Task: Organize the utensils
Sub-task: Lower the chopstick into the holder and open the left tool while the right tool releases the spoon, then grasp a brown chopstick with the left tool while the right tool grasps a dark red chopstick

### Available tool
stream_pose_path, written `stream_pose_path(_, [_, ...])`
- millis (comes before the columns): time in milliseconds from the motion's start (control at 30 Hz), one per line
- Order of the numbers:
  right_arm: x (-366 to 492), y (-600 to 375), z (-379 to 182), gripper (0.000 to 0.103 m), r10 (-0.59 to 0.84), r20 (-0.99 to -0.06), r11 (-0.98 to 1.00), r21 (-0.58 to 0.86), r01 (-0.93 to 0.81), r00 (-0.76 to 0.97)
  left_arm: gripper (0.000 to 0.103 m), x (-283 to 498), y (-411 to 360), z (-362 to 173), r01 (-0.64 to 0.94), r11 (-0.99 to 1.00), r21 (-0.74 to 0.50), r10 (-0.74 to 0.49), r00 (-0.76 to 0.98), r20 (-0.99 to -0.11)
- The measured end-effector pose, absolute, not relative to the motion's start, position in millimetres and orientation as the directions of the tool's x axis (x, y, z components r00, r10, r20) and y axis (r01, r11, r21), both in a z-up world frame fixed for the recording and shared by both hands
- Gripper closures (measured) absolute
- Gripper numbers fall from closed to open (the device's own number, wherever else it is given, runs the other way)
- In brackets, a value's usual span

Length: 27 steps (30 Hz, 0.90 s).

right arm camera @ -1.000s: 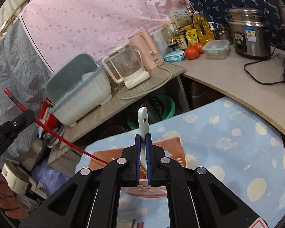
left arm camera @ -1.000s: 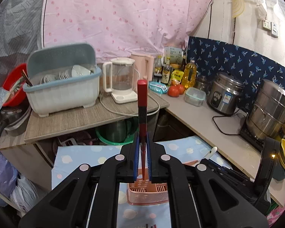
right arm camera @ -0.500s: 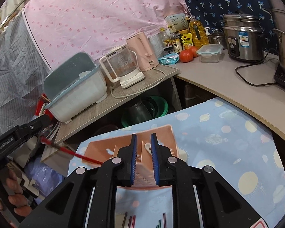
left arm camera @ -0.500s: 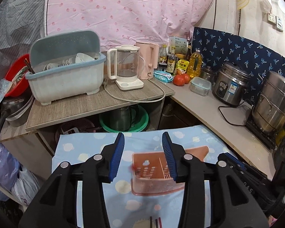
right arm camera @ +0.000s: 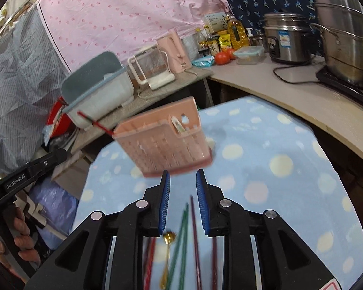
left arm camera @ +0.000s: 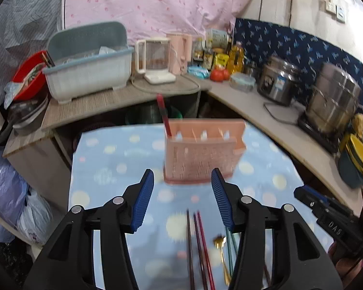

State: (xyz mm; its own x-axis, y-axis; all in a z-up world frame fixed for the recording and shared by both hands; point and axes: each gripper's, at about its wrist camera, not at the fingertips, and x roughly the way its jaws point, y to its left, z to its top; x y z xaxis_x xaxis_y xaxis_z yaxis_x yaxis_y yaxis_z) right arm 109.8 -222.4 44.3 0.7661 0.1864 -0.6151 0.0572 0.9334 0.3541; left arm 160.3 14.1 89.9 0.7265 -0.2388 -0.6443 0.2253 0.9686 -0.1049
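A pink slotted utensil holder (left arm camera: 200, 152) (right arm camera: 168, 140) stands on the blue dotted tablecloth (left arm camera: 113, 166). A red chopstick (left arm camera: 164, 116) (right arm camera: 94, 122) leans out of its left end, and a white spoon handle (right arm camera: 177, 125) shows in its right compartment. My left gripper (left arm camera: 182, 198) hangs in front of the holder, its jaws opening with nothing held between them. My right gripper (right arm camera: 181, 201) is also in front of it, jaws opening and holding nothing. Several loose chopsticks (left arm camera: 198, 246) (right arm camera: 181, 236) and a gold spoon (left arm camera: 221, 253) (right arm camera: 168, 239) lie on the cloth below both grippers.
A grey dish drainer (left arm camera: 89, 72), a clear kettle (left arm camera: 155, 60) and bottles stand on the wooden shelf behind. Steel pots (left arm camera: 334, 104) and a rice cooker (right arm camera: 286, 41) line the counter at right. A person's hand (right arm camera: 14, 241) holds the left gripper's handle.
Both grippers let go of their utensils into the holder, opened, and drew back toward the near side of the cloth. The loose chopsticks and gold spoon have come into view.
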Motion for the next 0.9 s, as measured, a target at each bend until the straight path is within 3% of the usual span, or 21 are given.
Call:
stream_pose_path(533, [1.2,-207.1,-46.3,0.08,0.146,-0.768,0.955,0.275,0.114,0.623,0.056,62.2,17.1,-21.2,0.23,0.968,-0.101,-0.215,0.552,-0.806])
stream_pose_path(900, [-10.1,-195.8,-68.4,0.081,0.137,-0.793,0.966,0.239,0.096,0.594,0.056,37.6,17.7,-60.9,0.229,0.968,-0.098,-0.202,0.492,-0.847])
